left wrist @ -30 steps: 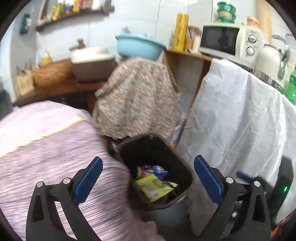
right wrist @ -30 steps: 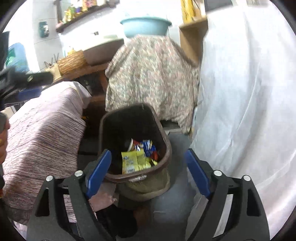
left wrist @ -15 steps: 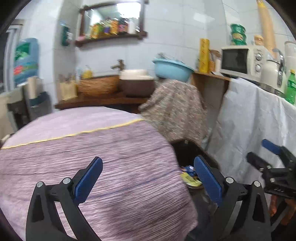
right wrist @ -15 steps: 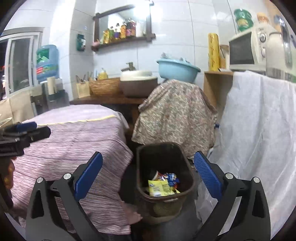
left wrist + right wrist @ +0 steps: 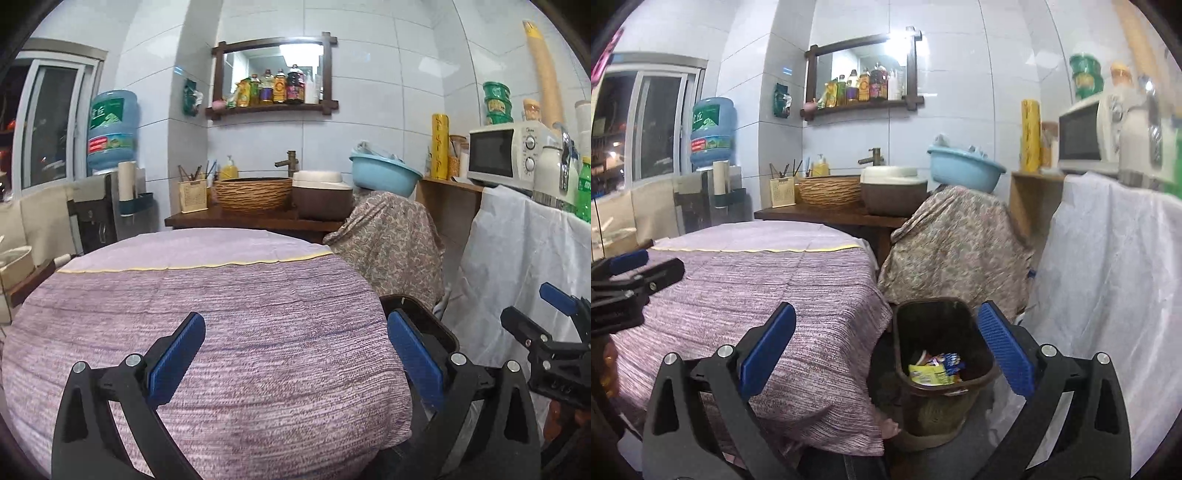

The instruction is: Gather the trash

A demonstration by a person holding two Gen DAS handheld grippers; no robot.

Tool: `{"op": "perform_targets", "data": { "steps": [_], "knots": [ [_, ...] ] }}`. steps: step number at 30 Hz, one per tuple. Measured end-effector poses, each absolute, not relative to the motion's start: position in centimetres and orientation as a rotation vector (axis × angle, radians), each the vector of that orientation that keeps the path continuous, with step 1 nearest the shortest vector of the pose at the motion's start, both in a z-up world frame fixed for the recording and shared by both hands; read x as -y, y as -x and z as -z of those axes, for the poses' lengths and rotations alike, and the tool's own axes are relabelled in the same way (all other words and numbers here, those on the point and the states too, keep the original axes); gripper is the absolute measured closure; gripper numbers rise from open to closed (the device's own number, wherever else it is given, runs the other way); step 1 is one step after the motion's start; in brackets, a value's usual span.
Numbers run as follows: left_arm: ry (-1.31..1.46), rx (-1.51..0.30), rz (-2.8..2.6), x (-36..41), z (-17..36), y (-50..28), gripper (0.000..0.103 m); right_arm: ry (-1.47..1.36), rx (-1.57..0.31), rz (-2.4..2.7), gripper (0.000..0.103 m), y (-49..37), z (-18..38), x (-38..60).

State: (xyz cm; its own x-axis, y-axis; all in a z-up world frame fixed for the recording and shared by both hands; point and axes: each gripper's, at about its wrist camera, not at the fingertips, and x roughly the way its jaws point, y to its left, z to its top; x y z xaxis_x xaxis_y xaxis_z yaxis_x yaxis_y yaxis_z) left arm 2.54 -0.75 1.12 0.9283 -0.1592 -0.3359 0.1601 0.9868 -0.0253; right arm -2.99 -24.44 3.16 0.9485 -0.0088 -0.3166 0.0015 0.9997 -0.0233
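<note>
Right gripper (image 5: 886,345): jaws just been opening, now spread wide, nothing between them. Left gripper (image 5: 295,349): also released, empty. Both views sat low over trash bin (image 5: 942,354) a second ago; now raised, looking across purple-clothed table (image 5: 207,295). Wrappers (image 5: 934,371) lie inside bin, on floor between table and white-draped counter (image 5: 1108,266). Judgement: drop done, next piece wanted. Tabletop shows no trash. Beyond: floral-covered stand (image 5: 953,243), basin (image 5: 964,166), tiled wall, mirror shelf (image 5: 273,77).

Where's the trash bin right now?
In the right wrist view the trash bin stands on the floor, low and right of centre, between the purple-covered table and white drape.
</note>
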Motion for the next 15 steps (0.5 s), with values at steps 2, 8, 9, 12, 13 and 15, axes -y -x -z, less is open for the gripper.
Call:
{"op": "perform_targets", "data": {
  "steps": [2, 8, 9, 12, 13, 15],
  "knots": [
    [0.015, -0.329, 0.134, 0.2, -0.8, -1.8, 0.005, 0.045, -0.3, -0.002, 0.006, 3.9, -3.2, 23.8],
    [0.011, -0.287, 0.069, -0.4, 0.0, 0.3, 0.005, 0.015, -0.267, -0.028, 0.006, 6.1, -3.5, 23.1],
    [0.012, -0.282, 0.065, -0.5, 0.1, 0.5, 0.005, 0.02, -0.261, -0.027, 0.006, 6.4, -3.6, 23.1],
    [0.041, -0.281, 0.059, -0.8, 0.3, 1.2, 0.005, 0.02, -0.251, -0.035, 0.006, 7.2, -3.7, 23.0],
    [0.047, -0.277, 0.056, -0.9, 0.2, 1.4, 0.005, 0.017, -0.251, -0.037, 0.006, 7.2, -3.7, 23.1],
    [0.04, -0.269, 0.054, -0.7, 0.1, 1.7, 0.005, 0.015, -0.253, -0.036, 0.006, 7.4, -3.8, 23.2]
  ]
}}
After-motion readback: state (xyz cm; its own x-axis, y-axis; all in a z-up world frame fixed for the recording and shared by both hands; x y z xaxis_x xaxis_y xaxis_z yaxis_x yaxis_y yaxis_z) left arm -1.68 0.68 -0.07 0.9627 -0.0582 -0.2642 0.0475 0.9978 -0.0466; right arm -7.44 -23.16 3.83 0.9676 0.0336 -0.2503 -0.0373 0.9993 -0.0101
